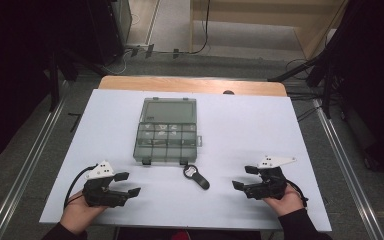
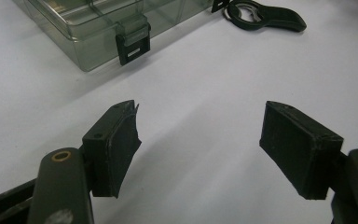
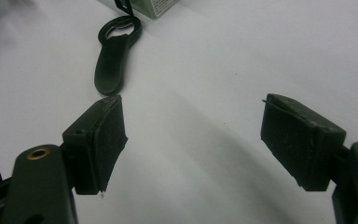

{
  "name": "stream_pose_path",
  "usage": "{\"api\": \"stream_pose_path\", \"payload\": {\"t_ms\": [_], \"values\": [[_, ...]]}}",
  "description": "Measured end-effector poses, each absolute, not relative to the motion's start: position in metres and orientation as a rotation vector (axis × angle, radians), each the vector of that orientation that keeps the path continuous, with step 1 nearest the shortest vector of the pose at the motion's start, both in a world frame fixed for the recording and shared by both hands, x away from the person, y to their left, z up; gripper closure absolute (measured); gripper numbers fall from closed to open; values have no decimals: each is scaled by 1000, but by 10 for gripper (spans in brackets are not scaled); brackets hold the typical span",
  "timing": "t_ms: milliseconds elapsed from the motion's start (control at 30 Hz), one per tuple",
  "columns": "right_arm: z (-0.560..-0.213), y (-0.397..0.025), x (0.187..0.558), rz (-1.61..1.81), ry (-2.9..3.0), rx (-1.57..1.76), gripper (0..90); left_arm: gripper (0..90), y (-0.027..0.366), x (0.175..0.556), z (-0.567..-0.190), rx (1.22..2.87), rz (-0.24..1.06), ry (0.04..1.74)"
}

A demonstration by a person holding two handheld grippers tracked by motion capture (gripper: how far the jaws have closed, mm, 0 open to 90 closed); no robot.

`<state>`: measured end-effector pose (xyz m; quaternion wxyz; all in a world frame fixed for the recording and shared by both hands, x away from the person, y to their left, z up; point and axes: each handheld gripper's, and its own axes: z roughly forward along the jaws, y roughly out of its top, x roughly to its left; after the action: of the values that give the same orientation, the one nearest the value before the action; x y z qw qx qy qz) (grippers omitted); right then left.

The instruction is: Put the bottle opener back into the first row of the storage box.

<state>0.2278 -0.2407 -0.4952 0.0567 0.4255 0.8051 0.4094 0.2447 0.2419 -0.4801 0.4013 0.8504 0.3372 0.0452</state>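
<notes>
1. 2 hand-held black grippers, left gripper (image 1: pixel 128 184) and right gripper (image 1: pixel 245 177), are resting low with jaws spread wide, empty.
2. 1 black plastic bottle opener (image 1: pixel 196 176) is lying between them, before 1 clear compartment box (image 1: pixel 167 131).

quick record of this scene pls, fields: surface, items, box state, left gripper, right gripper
surface: white table
items: clear compartment box; black bottle opener
box state: lid down, two black latches at its near edge
opener position: just in front of the box, between the two grippers
left gripper: open, empty, over the near left of the table
right gripper: open, empty, at the near right, opener ahead of its fingers
</notes>
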Motion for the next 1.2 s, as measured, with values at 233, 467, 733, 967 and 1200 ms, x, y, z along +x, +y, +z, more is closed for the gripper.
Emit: {"api": "stream_pose_path", "payload": {"t_ms": [233,467,733,967,1200], "values": [[-496,-240,228,1240,2453,1296,232,272,242,245,-480,2149,113,852],[-496,-241,228,1234,2459,1286,232,272,242,244,-480,2137,114,856],[-497,-240,228,1216,2481,1271,233,272,242,244,-479,2137,113,854],[-497,-239,228,1203,2487,1270,237,272,242,244,-479,2138,117,855],[-497,-240,228,1202,2491,1280,239,272,243,244,-479,2134,112,855]]}}
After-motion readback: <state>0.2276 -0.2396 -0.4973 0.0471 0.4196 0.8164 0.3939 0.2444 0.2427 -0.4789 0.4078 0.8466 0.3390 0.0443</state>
